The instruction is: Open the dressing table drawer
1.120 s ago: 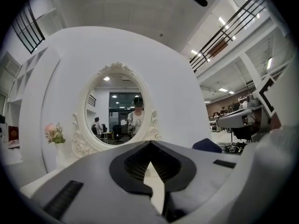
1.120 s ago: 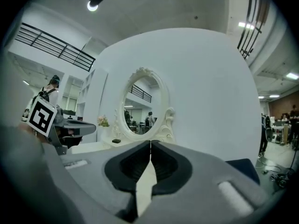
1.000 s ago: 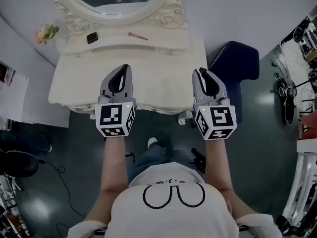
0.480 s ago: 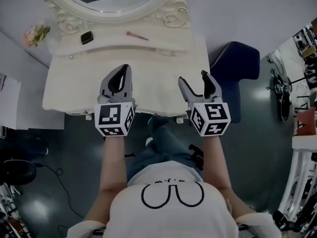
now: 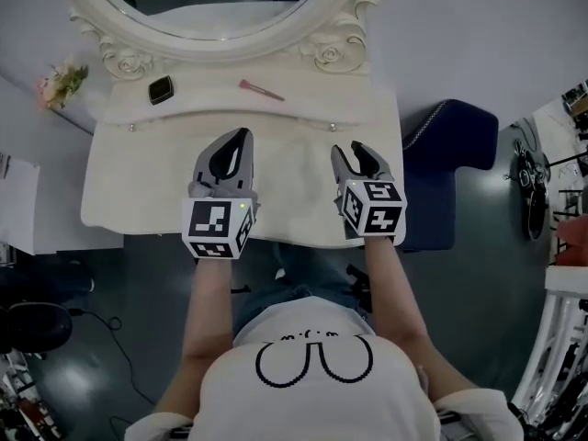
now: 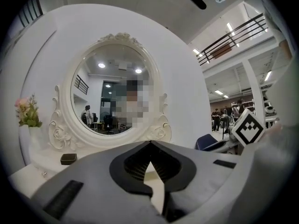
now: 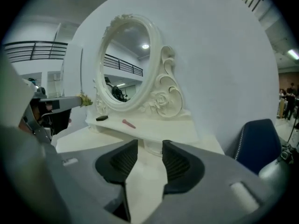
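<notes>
Well, in the head view the cream dressing table (image 5: 110, 191) stands against the far wall under an oval mirror (image 5: 220, 7). The drawer (image 5: 342, 129) is in the front of the raised shelf at the far right, marked by a small knob, and it looks pushed in. The left gripper (image 5: 239, 140) and right gripper (image 5: 352, 153) hang side by side over the near half of the tabletop. A small black box (image 5: 161, 90) and a pink stick (image 5: 262, 90) lie on the shelf, and a blue chair (image 5: 455, 168) stands to the right.

In the left gripper view, the left gripper (image 6: 150, 146) has its jaws pressed together at the tips, empty.

In the right gripper view, the right gripper (image 7: 150, 149) is narrowly parted and closing, with only bare tabletop between the jaws. It faces the shelf front (image 7: 152, 135).
</notes>
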